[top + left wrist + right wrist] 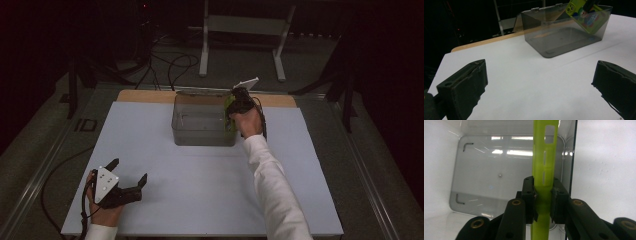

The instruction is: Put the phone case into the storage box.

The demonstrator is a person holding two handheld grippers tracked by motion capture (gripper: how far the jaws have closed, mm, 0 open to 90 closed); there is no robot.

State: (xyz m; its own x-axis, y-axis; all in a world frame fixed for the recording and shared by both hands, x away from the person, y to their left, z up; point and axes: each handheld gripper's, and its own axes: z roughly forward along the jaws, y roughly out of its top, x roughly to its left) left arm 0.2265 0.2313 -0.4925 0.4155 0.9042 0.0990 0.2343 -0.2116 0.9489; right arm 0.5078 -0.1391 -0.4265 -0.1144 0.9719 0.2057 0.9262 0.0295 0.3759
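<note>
The right gripper is clamped on the edge of a lime-green phone case, its jaws pressing the thin rim from both sides. It holds the case over the open top of a clear grey plastic box that stands near the far edge of the white surface, a little right of the middle. In the left gripper view the case leans tilted against the box's end wall on the right gripper's side, its printed back facing outward and its lower part already inside the box; whether its bottom corner touches the floor of the box I cannot tell. The box's lid is swung back behind it.

The left gripper rests near the near left corner of the surface, jaws wide apart with nothing between them, well apart from the box.

The step in hand looks like placing the case into the box. The next move would call for lowering it until it is supported inside, keeping clear of the wall, then opening the jaws and lifting straight out.
</note>
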